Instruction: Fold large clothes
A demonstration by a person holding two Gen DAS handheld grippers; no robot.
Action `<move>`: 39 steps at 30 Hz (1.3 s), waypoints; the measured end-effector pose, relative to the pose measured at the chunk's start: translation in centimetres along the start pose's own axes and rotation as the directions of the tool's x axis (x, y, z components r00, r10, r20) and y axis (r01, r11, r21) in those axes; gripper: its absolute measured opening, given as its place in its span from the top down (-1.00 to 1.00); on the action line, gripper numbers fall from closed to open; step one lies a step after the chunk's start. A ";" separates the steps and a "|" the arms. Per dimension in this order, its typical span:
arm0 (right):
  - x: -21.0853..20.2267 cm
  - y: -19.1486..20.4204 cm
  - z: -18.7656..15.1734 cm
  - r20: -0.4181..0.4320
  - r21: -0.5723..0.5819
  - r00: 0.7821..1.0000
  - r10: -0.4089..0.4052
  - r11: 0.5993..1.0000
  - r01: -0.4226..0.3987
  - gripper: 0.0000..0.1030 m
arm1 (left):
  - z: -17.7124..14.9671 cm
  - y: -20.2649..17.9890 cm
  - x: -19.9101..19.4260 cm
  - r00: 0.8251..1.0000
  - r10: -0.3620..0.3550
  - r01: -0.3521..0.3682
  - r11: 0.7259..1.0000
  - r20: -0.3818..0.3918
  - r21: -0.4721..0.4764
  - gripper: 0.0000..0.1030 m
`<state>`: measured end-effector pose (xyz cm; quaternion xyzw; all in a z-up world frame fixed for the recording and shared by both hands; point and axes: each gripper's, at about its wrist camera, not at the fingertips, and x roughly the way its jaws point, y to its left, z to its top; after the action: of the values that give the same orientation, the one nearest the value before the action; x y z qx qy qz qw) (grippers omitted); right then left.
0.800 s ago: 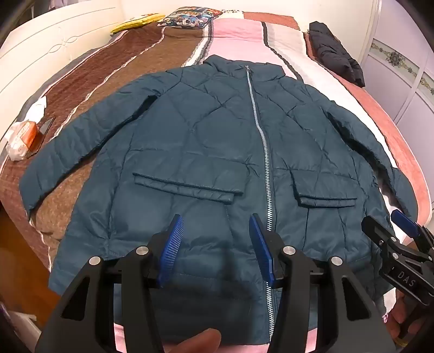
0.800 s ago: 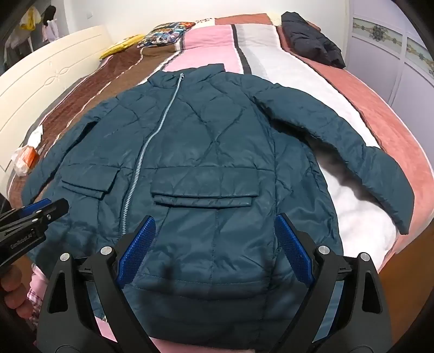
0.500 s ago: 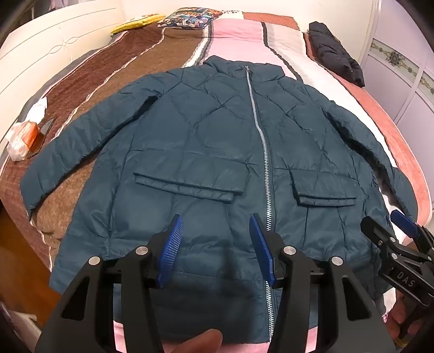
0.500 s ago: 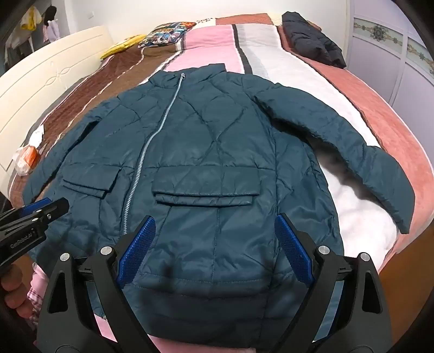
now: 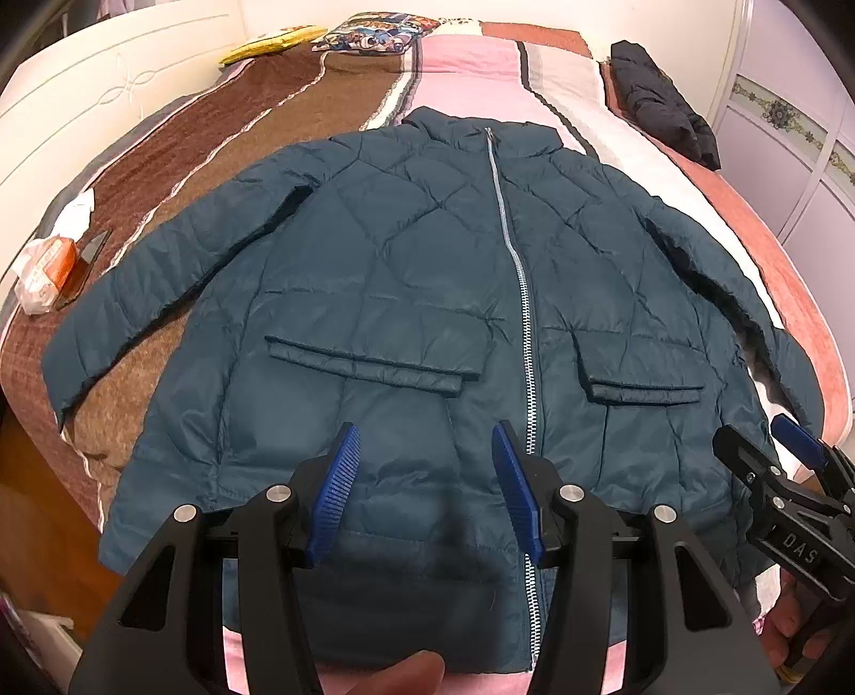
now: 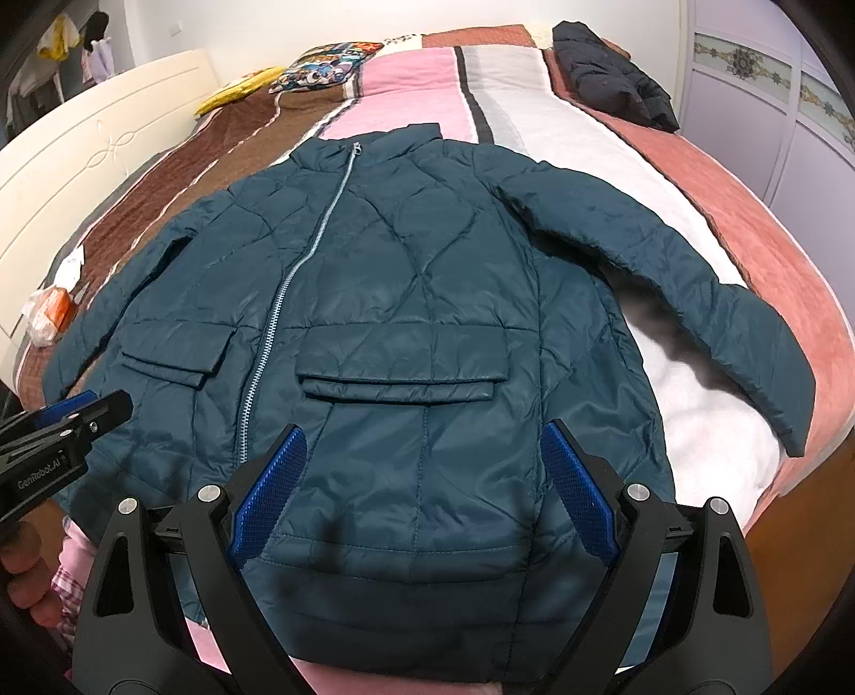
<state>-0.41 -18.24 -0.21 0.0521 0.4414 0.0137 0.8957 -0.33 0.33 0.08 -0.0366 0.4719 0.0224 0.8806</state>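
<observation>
A dark teal quilted jacket [image 5: 406, 299] lies flat and zipped on the bed, front up, collar at the far end, both sleeves spread outward; it also shows in the right wrist view [image 6: 427, 299]. My left gripper [image 5: 425, 446] is open and empty, hovering above the jacket's hem just left of the zipper. My right gripper [image 6: 422, 454] is open wide and empty, above the hem on the jacket's right half below a flap pocket. Each gripper shows in the other's view, the right one [image 5: 769, 443] and the left one [image 6: 91, 403].
The bed has a striped brown, pink, white and salmon cover [image 5: 470, 69]. A dark folded garment [image 5: 662, 107] lies at the far right. A patterned pillow [image 5: 374, 35] and a yellow item [image 5: 267, 45] lie at the head. A packet and tissue [image 5: 48, 256] lie at the left edge by the white bed frame [image 5: 107, 69].
Both grippers have drifted slightly; the jacket sits a little lower in the right wrist view. The jacket itself has not moved and both grippers stay open.
</observation>
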 end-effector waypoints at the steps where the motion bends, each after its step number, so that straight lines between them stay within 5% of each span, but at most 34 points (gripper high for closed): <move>1: 0.0 -0.1 0.0 -0.001 0.005 1.000 0.001 1.000 -0.001 -0.73 | 0.0 0.0 0.0 1.000 0.000 0.000 1.000 -0.002 0.000 0.00; 39: 0.6 -0.6 -0.1 -0.016 0.027 1.000 0.005 1.000 -0.004 -0.73 | 0.0 -0.3 0.7 1.000 0.004 -0.004 1.000 -0.028 0.000 -0.01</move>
<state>-0.12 -18.84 -0.78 0.0650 0.4486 0.0103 0.8913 0.13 -0.01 -0.48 -0.0358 0.4842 0.0237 0.8739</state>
